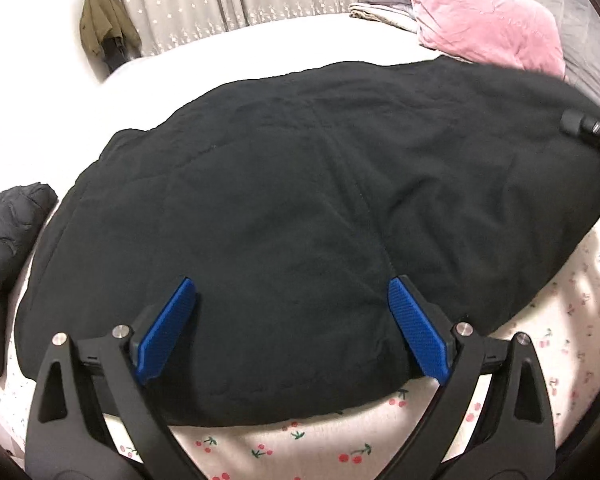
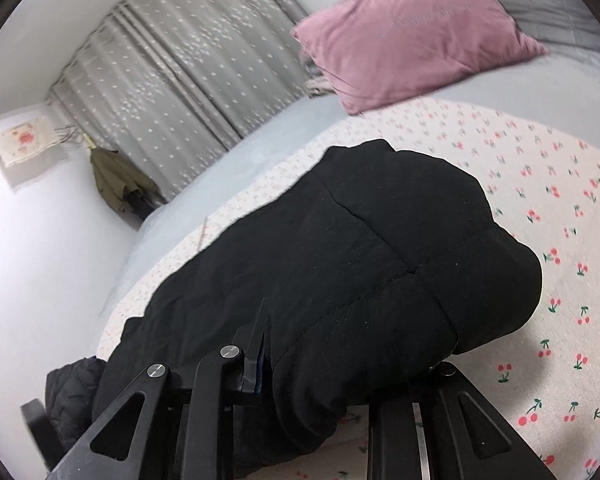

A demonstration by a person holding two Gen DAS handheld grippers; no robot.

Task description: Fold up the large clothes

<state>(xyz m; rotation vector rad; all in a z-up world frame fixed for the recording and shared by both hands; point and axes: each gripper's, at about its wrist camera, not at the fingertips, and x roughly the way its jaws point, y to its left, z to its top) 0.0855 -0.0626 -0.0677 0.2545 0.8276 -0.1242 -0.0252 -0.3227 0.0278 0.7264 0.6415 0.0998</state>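
The right gripper pinches the big black padded coat; the left gripper is wide open, holding nothing. Lift slowly, so the fold lands flat.

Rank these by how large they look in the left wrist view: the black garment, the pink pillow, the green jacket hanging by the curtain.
1. black garment, by far the largest.
2. pink pillow.
3. green jacket.
The garment lies nearest the camera, and the jacket is farthest, so true sizes stay unsure.
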